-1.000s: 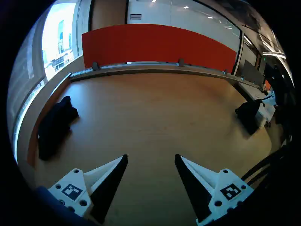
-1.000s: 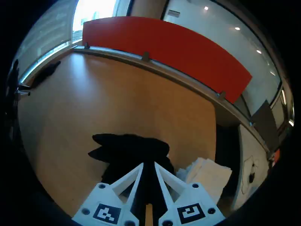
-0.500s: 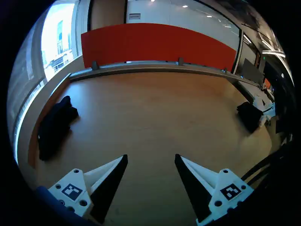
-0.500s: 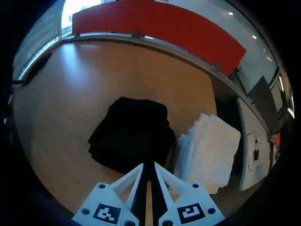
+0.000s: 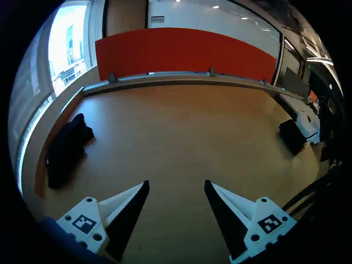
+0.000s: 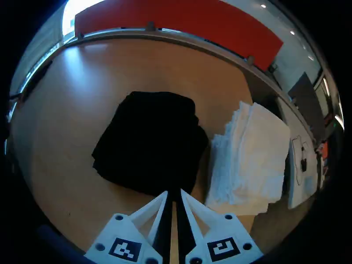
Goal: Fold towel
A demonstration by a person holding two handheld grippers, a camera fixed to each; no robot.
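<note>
Left gripper (image 5: 176,181) jaws wide, empty; right gripper (image 6: 174,192) jaws near-closed at black towel (image 6: 149,141); hold unclear

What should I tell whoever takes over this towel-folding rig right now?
Left gripper: open, empty, held over the bare table.
Right gripper: fingers almost closed, tips at the near edge of the black towel; I cannot tell whether they pinch it.
Done: the black towel lies flat and looks folded, right beside the white towel stack.
To do: a crumpled dark cloth lies at the table's window-side edge, seemingly unfolded; probably the next one to fold.
</note>
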